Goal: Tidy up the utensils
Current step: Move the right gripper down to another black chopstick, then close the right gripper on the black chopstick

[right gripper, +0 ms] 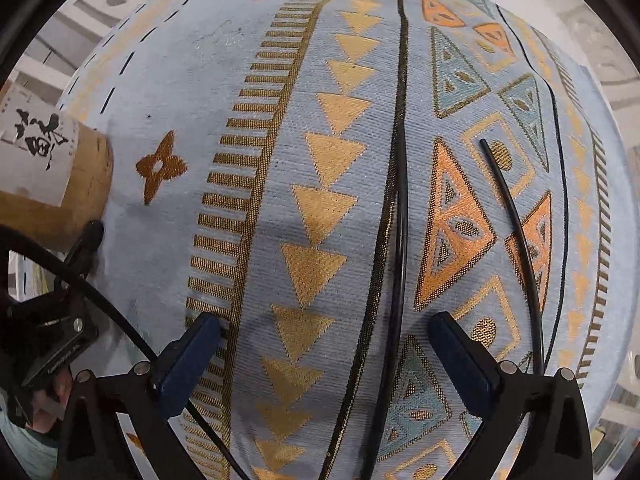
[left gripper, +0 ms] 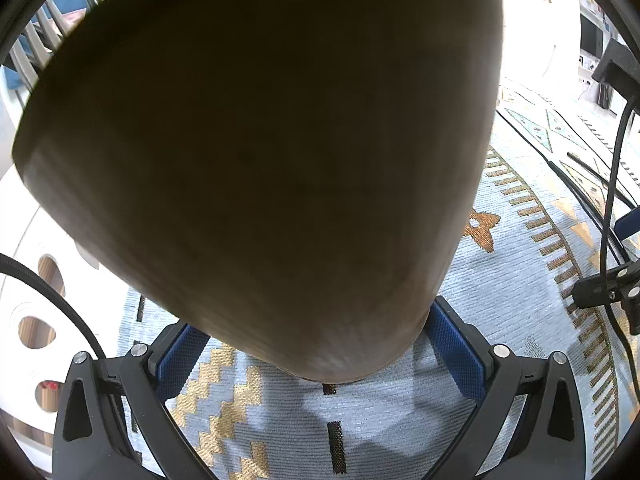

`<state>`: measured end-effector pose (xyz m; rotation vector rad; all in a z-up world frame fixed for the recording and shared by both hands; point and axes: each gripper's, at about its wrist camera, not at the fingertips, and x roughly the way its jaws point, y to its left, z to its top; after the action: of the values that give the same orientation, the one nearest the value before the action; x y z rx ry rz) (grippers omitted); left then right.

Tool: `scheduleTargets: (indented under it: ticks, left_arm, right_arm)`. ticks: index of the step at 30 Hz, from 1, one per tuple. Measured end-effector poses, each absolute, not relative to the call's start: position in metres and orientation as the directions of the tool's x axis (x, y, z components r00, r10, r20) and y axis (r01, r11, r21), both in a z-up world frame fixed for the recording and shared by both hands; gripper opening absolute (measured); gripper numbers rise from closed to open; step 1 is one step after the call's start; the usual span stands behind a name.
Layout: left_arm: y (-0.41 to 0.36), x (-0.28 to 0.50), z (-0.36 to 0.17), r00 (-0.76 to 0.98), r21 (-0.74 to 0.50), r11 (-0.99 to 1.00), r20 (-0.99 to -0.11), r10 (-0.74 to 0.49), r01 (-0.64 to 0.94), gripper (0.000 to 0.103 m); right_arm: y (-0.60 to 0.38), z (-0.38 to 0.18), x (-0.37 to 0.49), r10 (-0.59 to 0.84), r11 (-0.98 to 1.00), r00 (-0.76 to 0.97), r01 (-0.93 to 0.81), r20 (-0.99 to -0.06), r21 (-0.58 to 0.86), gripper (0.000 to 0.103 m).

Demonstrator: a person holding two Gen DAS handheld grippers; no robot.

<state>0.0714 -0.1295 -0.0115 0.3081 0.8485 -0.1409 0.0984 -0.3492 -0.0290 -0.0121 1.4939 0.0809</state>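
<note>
1. Right gripper (right gripper: 324, 354): jaws wide, nothing pinched, pointing down at the patterned tablecloth (right gripper: 320, 152). One black chopstick (right gripper: 398, 240) lies on the cloth running between the pads; a second black chopstick (right gripper: 520, 240) lies just outside the right-hand pad, curving away toward the far edge of the table.

2. Left gripper (left gripper: 320, 344): its blue pads (left gripper: 456, 354) stand on either side of the wooden holder (left gripper: 260, 152), close to the rounded base; looks clamped, but the pad contact is partly hidden so we judge it, don't swear to it. Holder is tilted toward the lens and fills most of that view.

3. Progress, our read: early or mid. Both chopsticks we can see are on the cloth, not in the holder. Left to do: pick each stick, drop it into the holder. Whether anything is already inside, can't tell; the opening faces away.

4. View differences: right wrist cam shows the holder from the side at the left edge, w/ a white label with black characters (right gripper: 36, 148), plus both sticks. Left wrist cam shows no label, no stick clearly, but does show a white perforated surface (left gripper: 36, 320) by the near-left edge of the cloth and room furniture far right.
</note>
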Motion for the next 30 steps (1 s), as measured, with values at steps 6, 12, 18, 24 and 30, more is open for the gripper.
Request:
scheduleTargets:
  ticks: [6,12,18,24,30]
  left_arm:
    - [-0.129,0.071,-0.012,0.655,0.211,0.947,-0.756,0.000,0.244,0.103]
    - [-0.129,0.072,-0.012,0.655,0.210,0.947,-0.756,-0.001,0.244,0.103]
    - [-0.130,0.071,-0.011,0.654,0.209,0.947,-0.757,-0.002,0.244,0.103]
    - [-0.132,0.071,-0.011,0.654,0.209,0.947,-0.757,-0.001,0.244,0.103]
    - [-0.131,0.072,-0.011,0.654,0.209,0.947,-0.757,-0.002,0.244,0.103]
  right_arm:
    - [-0.335,-0.033,0.094,0.033,0.998,0.140,-0.056,-0.990,0.026,0.103]
    - [-0.367,-0.016,0.094,0.124,0.990,0.174,0.038,-0.977,0.133,0.083]
    - [-0.391,-0.016,0.106,0.126,0.985,0.140,0.097,-0.982,0.140,0.069]
    - [-0.372,-0.010,0.111,0.010,0.999,0.176,0.050,-0.984,0.019,0.029]
    - [-0.345,-0.002,0.116,0.029,1.000,0.203,-0.003,-0.979,0.029,0.005]
